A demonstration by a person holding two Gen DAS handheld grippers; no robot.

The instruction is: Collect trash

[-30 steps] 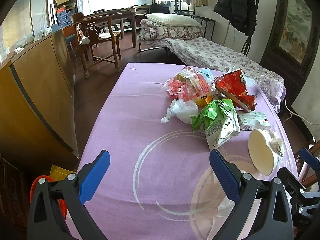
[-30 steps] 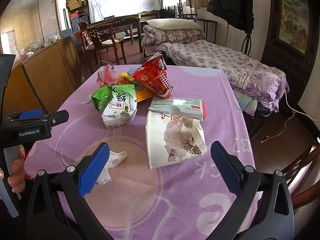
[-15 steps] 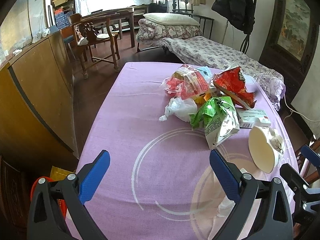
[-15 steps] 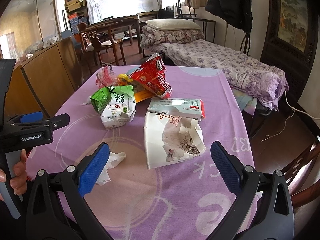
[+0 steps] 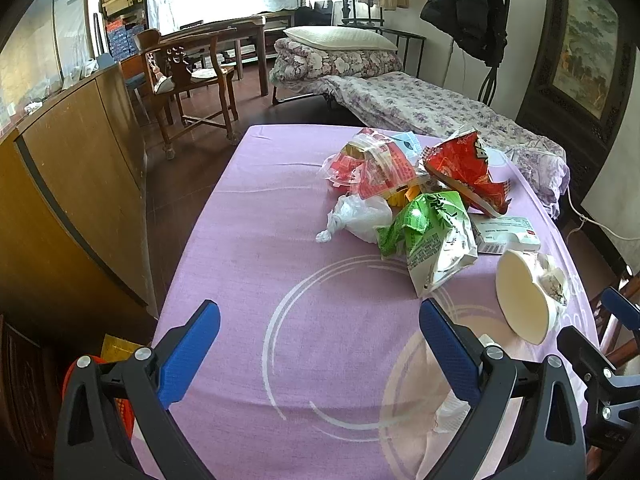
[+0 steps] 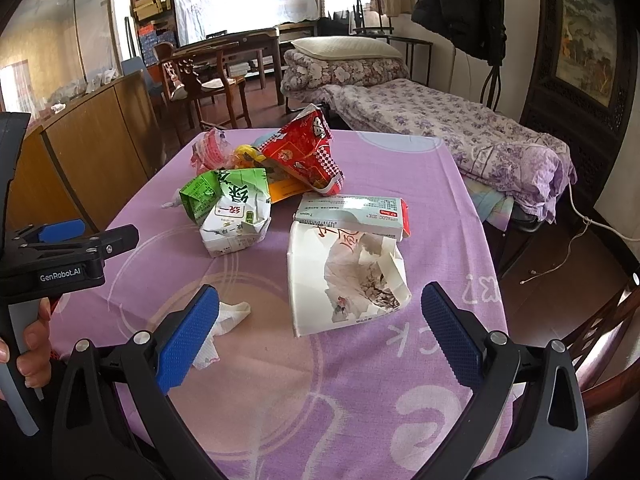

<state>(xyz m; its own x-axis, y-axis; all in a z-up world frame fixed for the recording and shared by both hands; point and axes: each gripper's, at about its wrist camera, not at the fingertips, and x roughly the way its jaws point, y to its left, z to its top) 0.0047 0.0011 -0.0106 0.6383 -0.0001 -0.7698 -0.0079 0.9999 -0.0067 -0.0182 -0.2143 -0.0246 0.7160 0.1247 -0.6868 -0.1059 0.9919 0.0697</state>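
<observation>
1. Left claw (image 5: 319, 340): black frame, blue dimpled pads (image 5: 188, 354), silver screws.
2. Right claw (image 6: 320, 334): identical black frame and blue pads (image 6: 450, 336).
3. White "GenRobot.AI" lettering marks the left claw's side.

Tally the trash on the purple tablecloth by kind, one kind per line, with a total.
Snack bags and wrappers: 3, the red bag, the green-and-white bag, the clear red-printed wrapper
Paper cups: 1, crushed
Small cartons: 1
White plastic bags: 1
Crumpled tissues: 1
Total: 7; more may be hidden within the pile.
</observation>
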